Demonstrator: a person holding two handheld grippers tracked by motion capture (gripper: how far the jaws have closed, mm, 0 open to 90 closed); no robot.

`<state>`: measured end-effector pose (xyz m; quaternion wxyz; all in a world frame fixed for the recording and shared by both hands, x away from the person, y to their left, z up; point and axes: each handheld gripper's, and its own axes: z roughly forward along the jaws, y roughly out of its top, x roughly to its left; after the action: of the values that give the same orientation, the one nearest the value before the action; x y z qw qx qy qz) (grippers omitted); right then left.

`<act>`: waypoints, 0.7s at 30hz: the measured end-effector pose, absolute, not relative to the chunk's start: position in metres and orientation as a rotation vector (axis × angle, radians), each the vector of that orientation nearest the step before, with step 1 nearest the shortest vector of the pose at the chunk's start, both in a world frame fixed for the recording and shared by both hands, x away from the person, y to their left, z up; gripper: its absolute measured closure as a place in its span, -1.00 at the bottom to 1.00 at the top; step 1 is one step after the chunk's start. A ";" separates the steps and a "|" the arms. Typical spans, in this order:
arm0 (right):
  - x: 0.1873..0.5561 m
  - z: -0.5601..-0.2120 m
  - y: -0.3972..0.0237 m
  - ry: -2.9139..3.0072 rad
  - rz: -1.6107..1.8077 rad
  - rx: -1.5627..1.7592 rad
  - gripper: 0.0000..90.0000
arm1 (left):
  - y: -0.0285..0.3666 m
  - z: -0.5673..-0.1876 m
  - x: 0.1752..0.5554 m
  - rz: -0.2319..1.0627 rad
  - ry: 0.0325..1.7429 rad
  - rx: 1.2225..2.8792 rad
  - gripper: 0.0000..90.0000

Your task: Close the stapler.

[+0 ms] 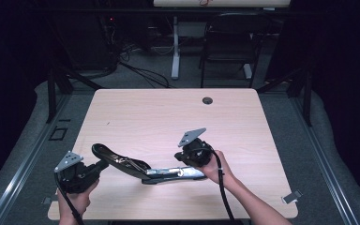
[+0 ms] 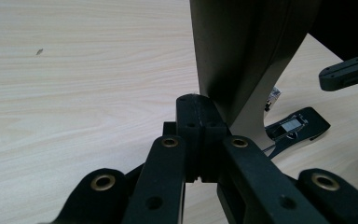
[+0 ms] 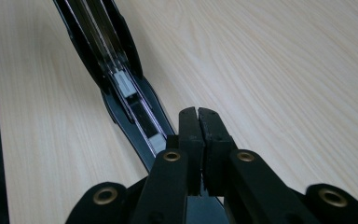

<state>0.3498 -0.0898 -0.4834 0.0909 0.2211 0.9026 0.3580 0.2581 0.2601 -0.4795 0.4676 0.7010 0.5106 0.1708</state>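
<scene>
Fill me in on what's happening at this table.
A person works a large black stapler that lies swung open on the light wooden table, using a hand-held claw in each hand. The left claw is shut at the edge of the stapler's raised black top arm. The right claw is shut too, beside the stapler's metal staple channel; whether it pinches anything is unclear.
</scene>
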 end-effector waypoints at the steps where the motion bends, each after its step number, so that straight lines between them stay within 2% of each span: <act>1: 0.350 -0.483 -0.087 2.680 1.076 0.654 0.99 | 0.259 -0.479 0.258 0.423 1.250 1.725 1.00; 9: 0.350 -0.481 -0.073 2.686 1.122 0.642 0.98 | 0.248 -0.477 0.260 0.453 1.211 1.732 1.00; 21: 0.349 -0.479 -0.074 2.679 1.153 0.635 1.00 | 0.231 -0.477 0.268 0.449 1.146 1.766 1.00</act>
<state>0.3493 -0.0744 -0.4785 0.0785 0.2122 0.8947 0.3850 0.2682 0.2311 -0.4775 0.4747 0.7220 0.4687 0.1836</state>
